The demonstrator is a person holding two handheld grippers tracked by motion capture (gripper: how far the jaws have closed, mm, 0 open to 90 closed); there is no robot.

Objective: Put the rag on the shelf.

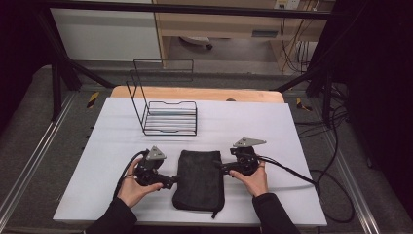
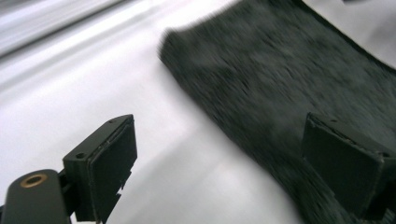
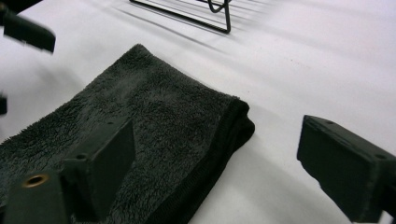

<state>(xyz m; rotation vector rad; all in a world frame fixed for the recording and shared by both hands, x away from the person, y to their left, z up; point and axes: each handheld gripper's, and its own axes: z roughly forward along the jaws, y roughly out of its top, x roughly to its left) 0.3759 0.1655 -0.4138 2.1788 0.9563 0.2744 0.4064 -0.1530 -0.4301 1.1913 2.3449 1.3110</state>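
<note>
A folded dark grey fleece towel [image 1: 198, 179] lies flat on the white table near its front edge. My left gripper [image 1: 171, 182] is at the towel's left edge and stands open; in the left gripper view [image 2: 222, 135] one jaw is over bare table and the other over the towel [image 2: 289, 79]. My right gripper [image 1: 222, 169] is at the towel's upper right edge, also open. In the right gripper view [image 3: 219, 137] its jaws straddle the towel's [image 3: 140, 126] folded corner, with nothing pinched between them.
A black wire rack [image 1: 168, 117] with a tall back frame stands behind the towel, left of centre; its base [image 3: 205, 14] shows in the right gripper view. Cables trail off the table's right side [image 1: 311, 180]. The white table top [image 1: 253, 126] has bare room to the right.
</note>
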